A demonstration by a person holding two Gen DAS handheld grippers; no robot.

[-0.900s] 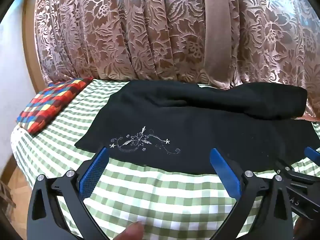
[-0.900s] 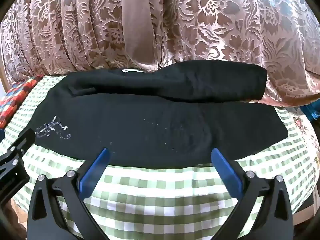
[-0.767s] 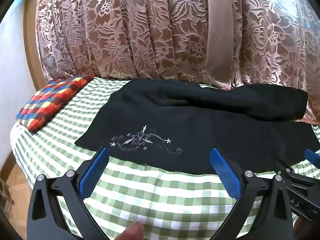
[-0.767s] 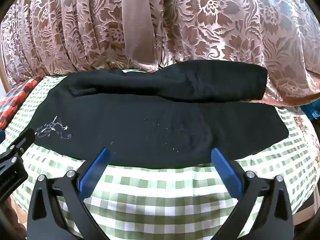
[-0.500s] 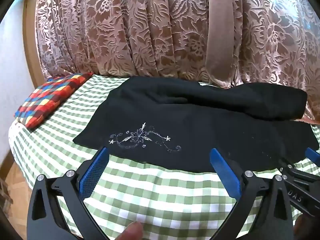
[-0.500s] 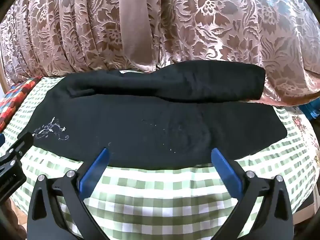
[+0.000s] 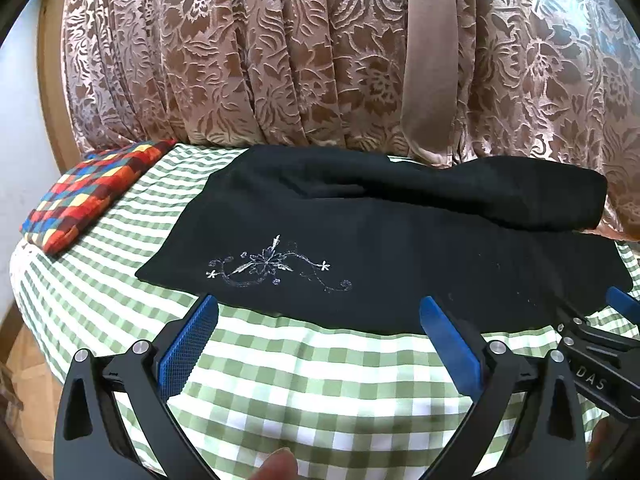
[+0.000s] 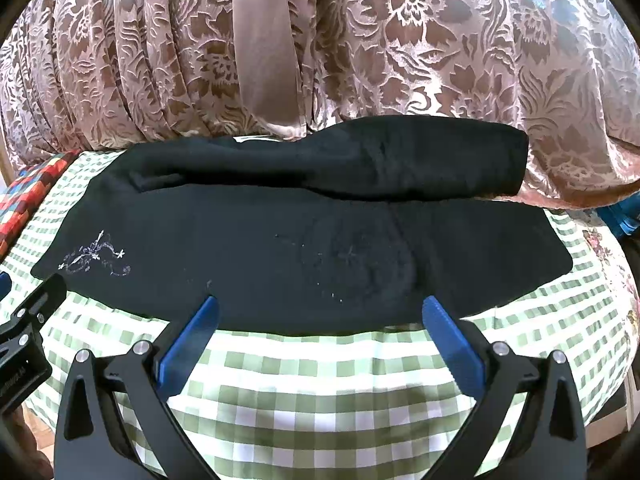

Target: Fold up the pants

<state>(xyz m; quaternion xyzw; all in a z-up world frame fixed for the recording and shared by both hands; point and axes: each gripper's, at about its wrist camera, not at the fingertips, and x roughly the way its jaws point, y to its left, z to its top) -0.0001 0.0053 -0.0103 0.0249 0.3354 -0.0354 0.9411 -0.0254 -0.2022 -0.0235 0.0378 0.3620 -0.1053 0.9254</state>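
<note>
The black pants [image 7: 400, 256] lie spread on the green checked bed [image 7: 320, 380] by the curtain [image 7: 280, 60], and the left gripper [image 7: 316, 312] and right gripper [image 8: 318, 312] hang just before them, jaws wide apart, holding nothing.

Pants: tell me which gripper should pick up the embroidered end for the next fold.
Left, probably. The left gripper is open right in front of the embroidery on the pants. The right gripper faces the plain middle, with the embroidery far off to its left.
</note>
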